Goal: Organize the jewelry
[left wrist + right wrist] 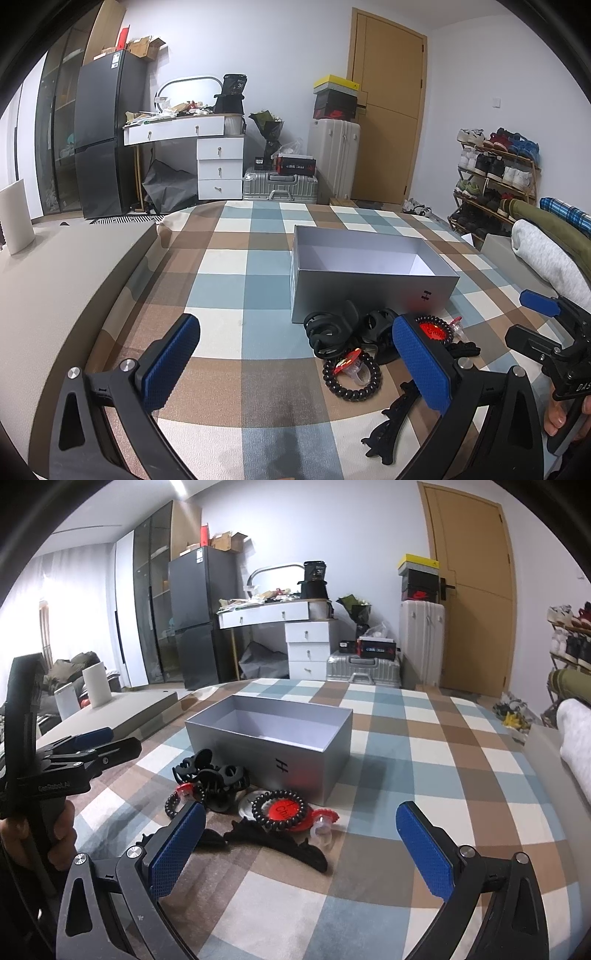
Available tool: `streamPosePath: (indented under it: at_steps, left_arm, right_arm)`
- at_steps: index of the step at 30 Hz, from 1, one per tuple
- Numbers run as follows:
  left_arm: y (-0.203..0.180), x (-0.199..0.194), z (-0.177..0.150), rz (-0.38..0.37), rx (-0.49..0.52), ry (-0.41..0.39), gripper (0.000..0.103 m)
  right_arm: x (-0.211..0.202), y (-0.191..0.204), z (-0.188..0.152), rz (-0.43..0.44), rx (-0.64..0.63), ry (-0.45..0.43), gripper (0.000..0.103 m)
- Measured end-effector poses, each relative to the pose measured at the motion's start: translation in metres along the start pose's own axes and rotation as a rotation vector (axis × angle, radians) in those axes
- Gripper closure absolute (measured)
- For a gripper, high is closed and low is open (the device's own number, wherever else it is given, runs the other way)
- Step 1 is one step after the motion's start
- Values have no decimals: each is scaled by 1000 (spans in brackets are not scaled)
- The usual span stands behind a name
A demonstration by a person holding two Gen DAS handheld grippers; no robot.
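My left gripper (295, 363) and right gripper (301, 843), both spread and empty, face the jewelry pile (251, 805) against the grey box (295, 753) mid-bedspread (406, 738); right sits nearer.

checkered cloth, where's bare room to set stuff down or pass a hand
Free: the checkered cloth right of the grey box, and the wide stretch left of it toward the grey mat. The box is empty inside. Crowded: the strip just in front of the box, where black claw clips and coil hair ties pile together.
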State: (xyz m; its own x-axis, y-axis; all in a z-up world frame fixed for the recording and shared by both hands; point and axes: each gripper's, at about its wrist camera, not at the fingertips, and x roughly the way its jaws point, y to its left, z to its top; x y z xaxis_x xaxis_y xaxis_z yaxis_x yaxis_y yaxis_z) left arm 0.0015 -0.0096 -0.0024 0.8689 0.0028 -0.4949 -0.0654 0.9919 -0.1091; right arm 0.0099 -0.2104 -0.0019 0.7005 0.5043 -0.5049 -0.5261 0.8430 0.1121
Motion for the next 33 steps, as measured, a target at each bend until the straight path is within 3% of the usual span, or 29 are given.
streamPosePath:
  at_steps: [33]
  left_arm:
    - [2,0,0,1,4,-3,1]
  right_arm:
    - [5,1,-1,-19,-12,39,0]
